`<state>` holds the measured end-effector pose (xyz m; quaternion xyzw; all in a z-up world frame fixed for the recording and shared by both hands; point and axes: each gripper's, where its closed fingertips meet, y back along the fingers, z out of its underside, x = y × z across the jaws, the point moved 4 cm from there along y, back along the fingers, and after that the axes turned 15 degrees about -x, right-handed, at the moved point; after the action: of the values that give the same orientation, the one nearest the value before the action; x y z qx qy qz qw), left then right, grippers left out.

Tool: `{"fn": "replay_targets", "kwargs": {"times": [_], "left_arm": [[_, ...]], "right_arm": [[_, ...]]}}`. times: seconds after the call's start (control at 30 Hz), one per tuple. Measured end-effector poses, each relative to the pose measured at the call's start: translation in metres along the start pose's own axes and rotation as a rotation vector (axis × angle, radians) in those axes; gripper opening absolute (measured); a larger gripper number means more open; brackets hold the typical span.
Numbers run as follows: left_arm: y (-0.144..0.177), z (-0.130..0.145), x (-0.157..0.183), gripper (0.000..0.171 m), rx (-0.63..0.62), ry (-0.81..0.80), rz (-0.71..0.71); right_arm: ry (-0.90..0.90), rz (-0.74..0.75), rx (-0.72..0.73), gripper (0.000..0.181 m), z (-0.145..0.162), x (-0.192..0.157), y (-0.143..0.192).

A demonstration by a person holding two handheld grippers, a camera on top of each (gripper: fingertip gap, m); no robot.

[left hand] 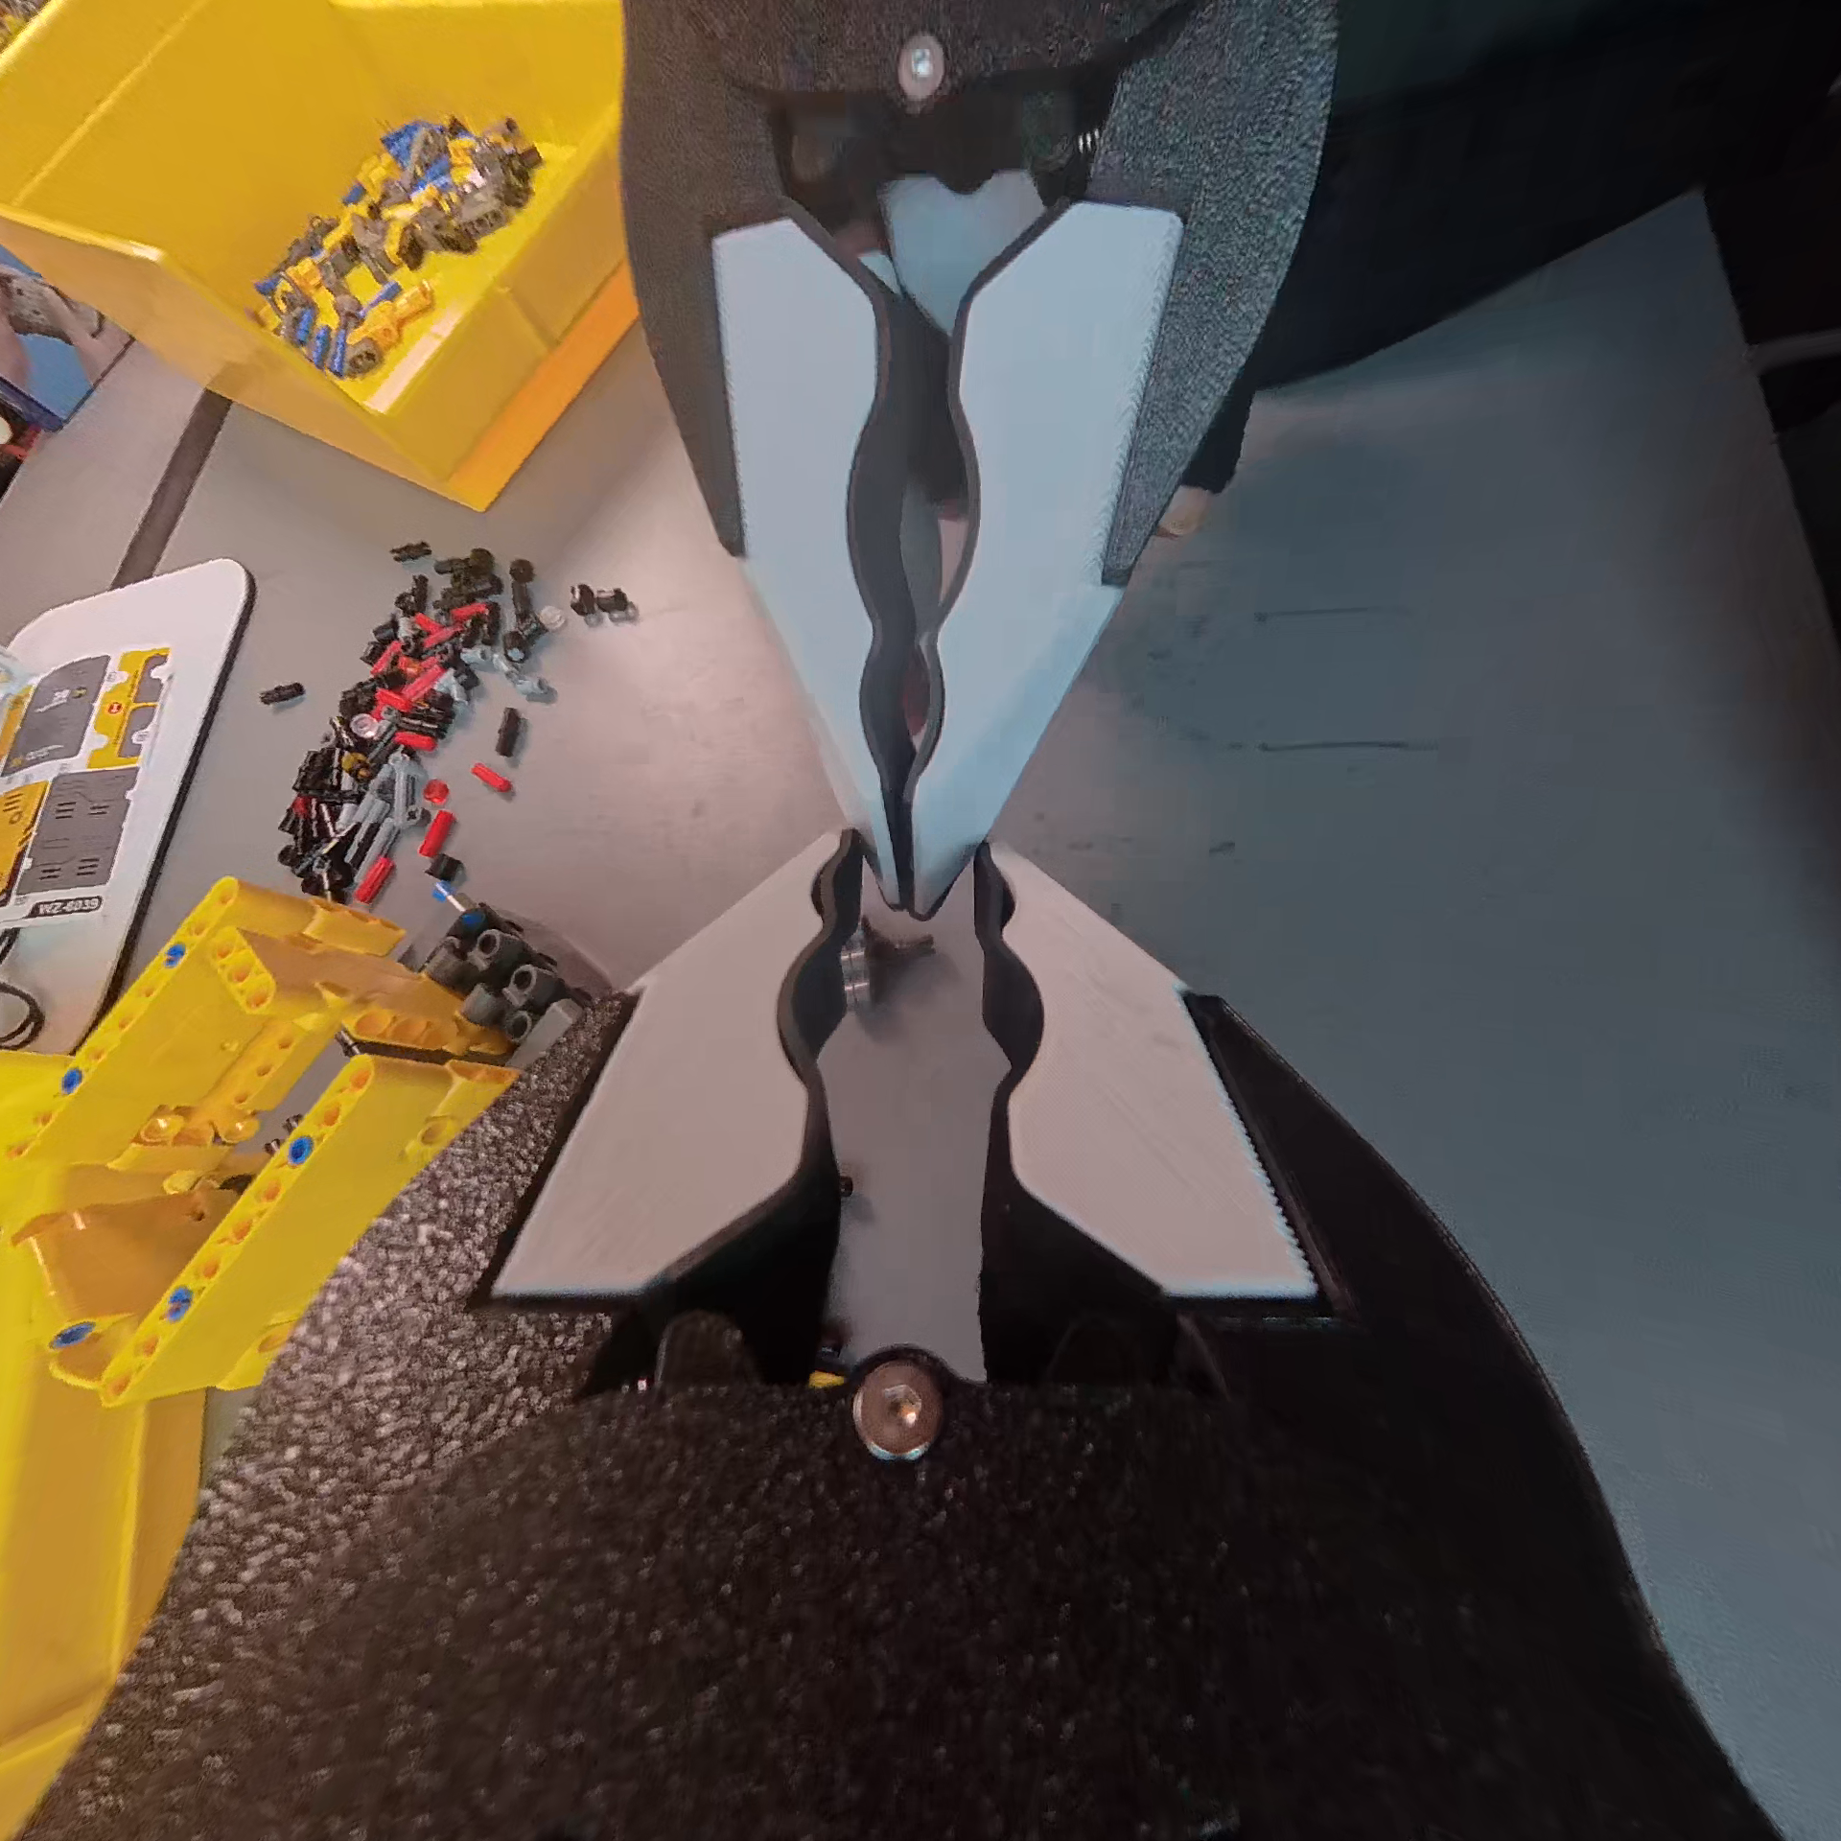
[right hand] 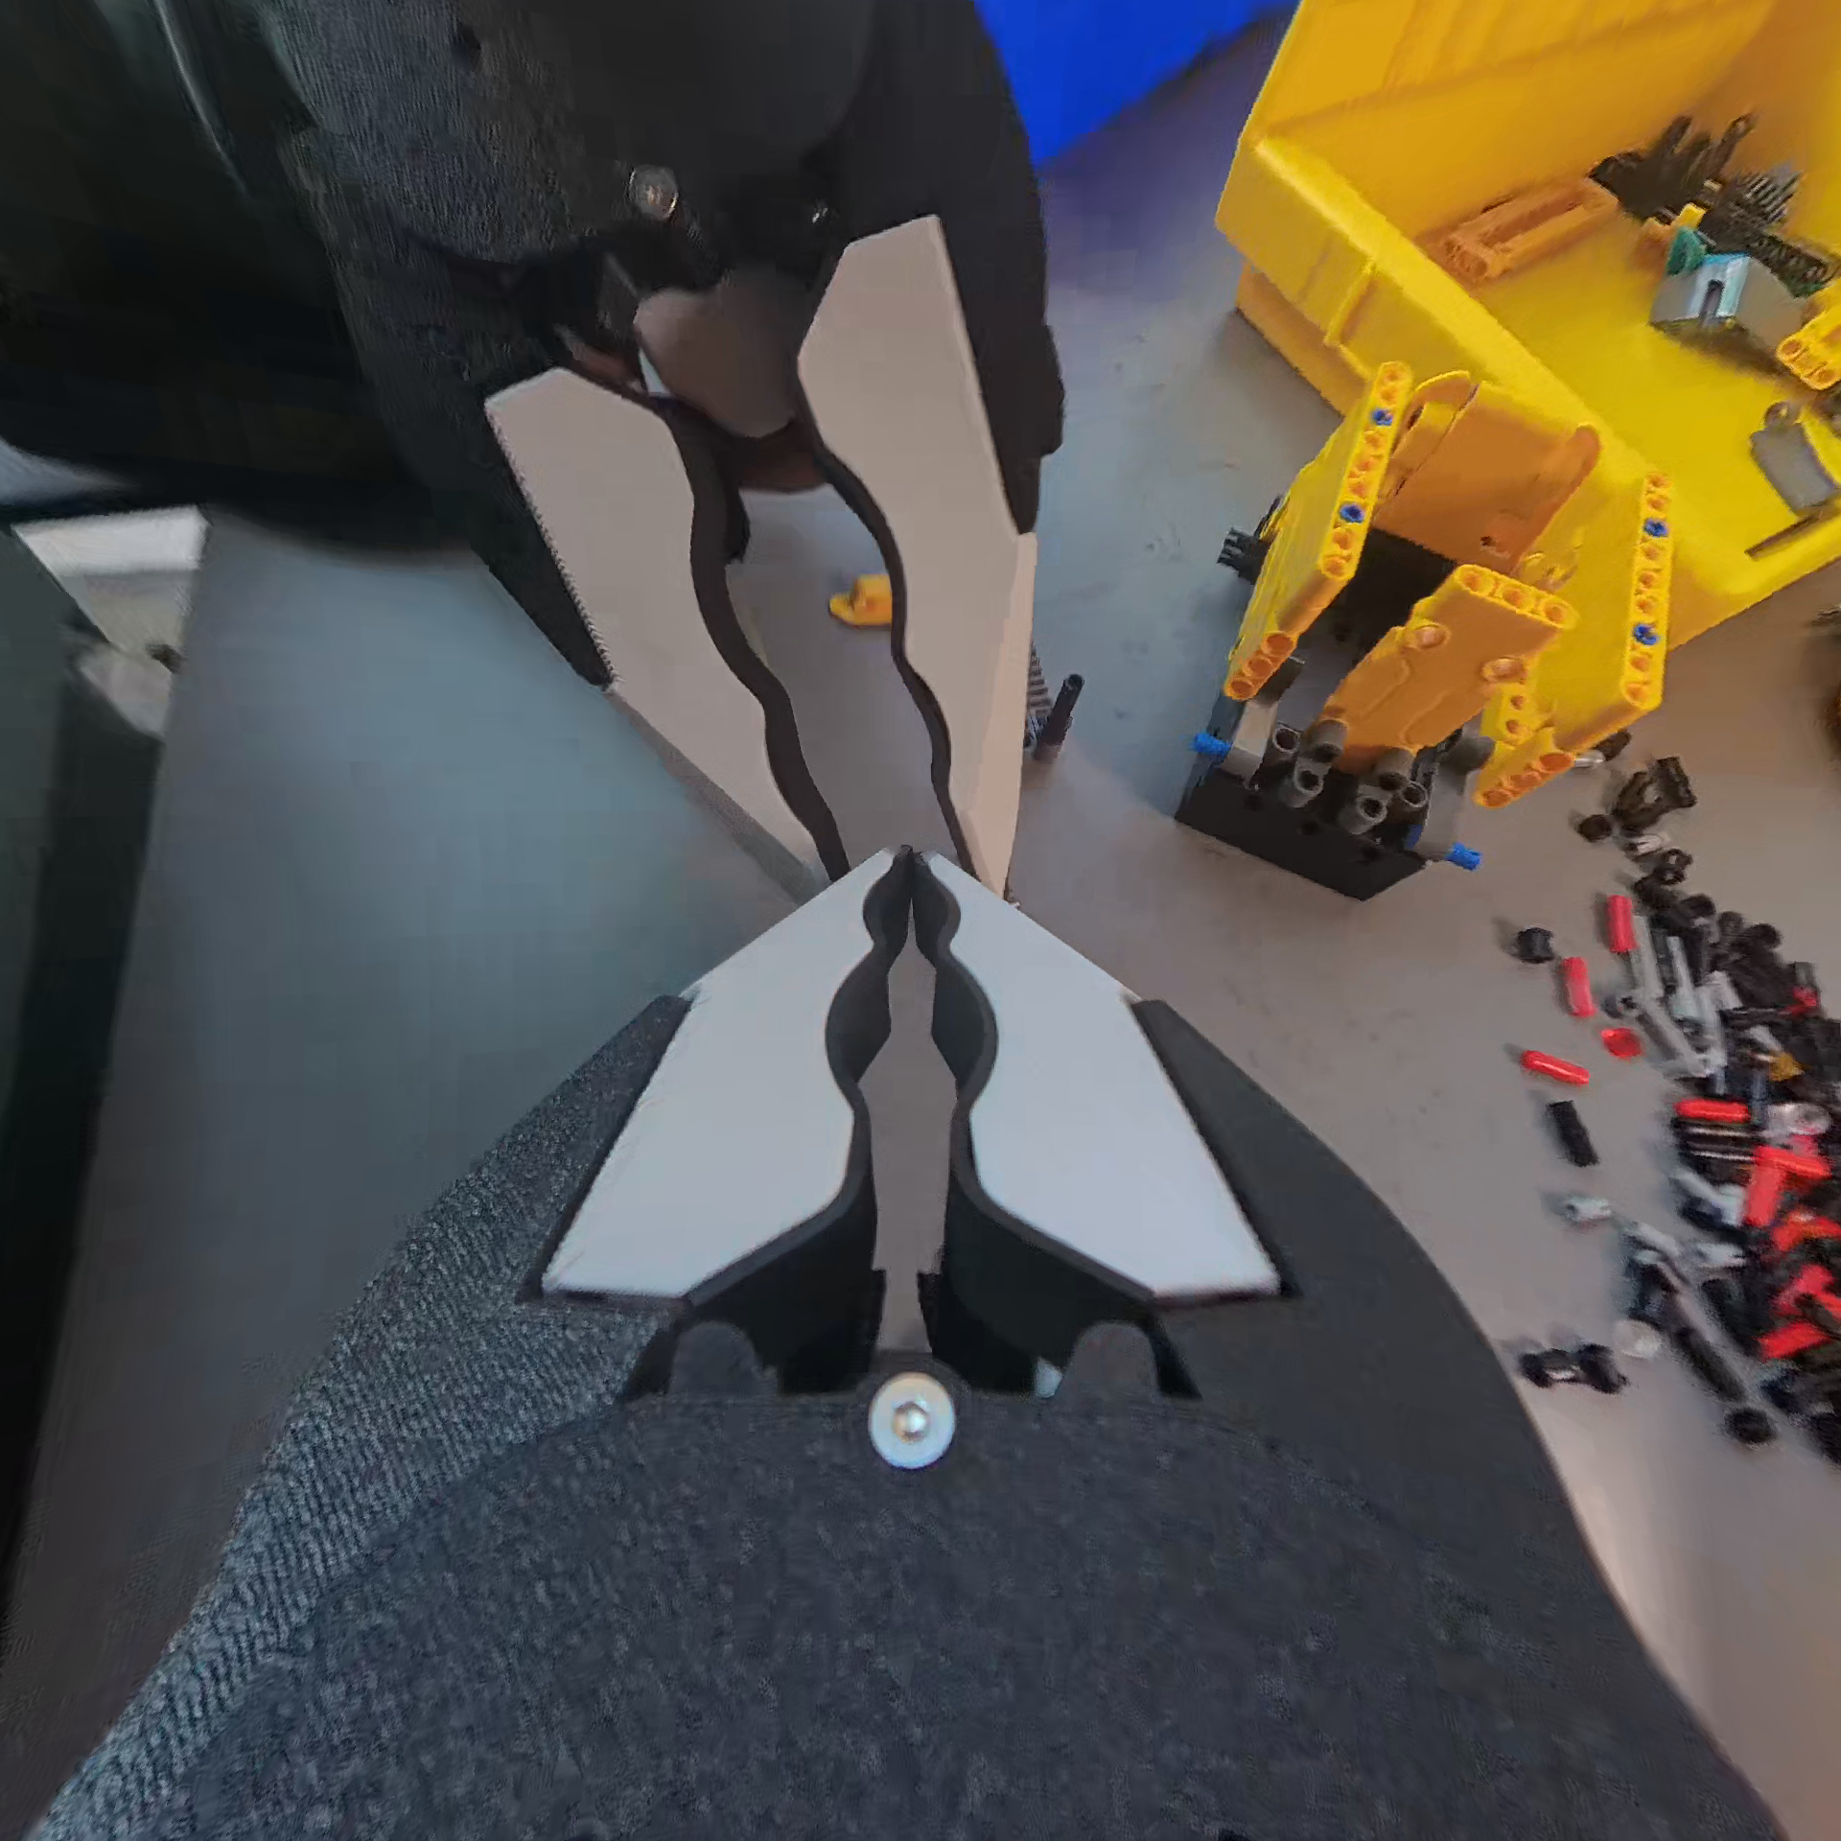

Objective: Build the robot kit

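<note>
My left gripper [left hand: 917, 849] is open, with its white fingers on either side of a small grey wheel on a black pin [left hand: 869, 961]. My right gripper [left hand: 909, 900] comes in from the far side, shut, with its tip at the pin; it seems to pinch the part there. In the right wrist view my right gripper [right hand: 907, 857] is shut, with its tip between the spread fingers of the left gripper [right hand: 915, 872]. The part is hidden in that view. Both are held just above the grey table [left hand: 1445, 797].
A yellow brick-built frame on a black base [left hand: 229, 1096] [right hand: 1445, 638] stands left of my left gripper. A pile of small black, red and grey parts [left hand: 418, 717] [right hand: 1743, 1146] lies beyond it. A yellow bin [left hand: 478, 418] holds more parts. A sticker sheet [left hand: 90, 757] lies at the left. The tips of both grippers are at nearly the same place.
</note>
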<state>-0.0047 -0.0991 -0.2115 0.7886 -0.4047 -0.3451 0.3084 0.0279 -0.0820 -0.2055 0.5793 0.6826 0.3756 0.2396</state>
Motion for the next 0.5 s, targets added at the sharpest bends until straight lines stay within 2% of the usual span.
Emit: {"fn": "replay_targets", "kwargs": {"times": [0.1, 0.2, 0.3, 0.43, 0.5], "left_arm": [[-0.012, 0.008, 0.003, 0.021, -0.071, -0.027, -0.027], [-0.012, 0.011, -0.004, 0.02, -0.087, -0.008, -0.066], [-0.005, 0.008, -0.011, 0.02, -0.031, 0.037, -0.081], [0.016, -0.003, -0.024, 0.019, 0.107, 0.121, -0.051], [0.029, 0.004, -0.037, 0.018, 0.11, 0.164, -0.082]], "right_arm": [[0.136, 0.117, -0.139, 0.0, 0.007, -0.002, -0.014], [0.138, 0.216, -0.155, 0.0, 0.004, 0.003, -0.018], [0.065, 0.22, -0.043, 0.0, 0.0, 0.009, -0.011], [0.002, 0.21, 0.159, 0.0, -0.011, 0.018, 0.015], [0.009, 0.212, 0.126, 0.0, -0.002, 0.025, 0.024]]}}
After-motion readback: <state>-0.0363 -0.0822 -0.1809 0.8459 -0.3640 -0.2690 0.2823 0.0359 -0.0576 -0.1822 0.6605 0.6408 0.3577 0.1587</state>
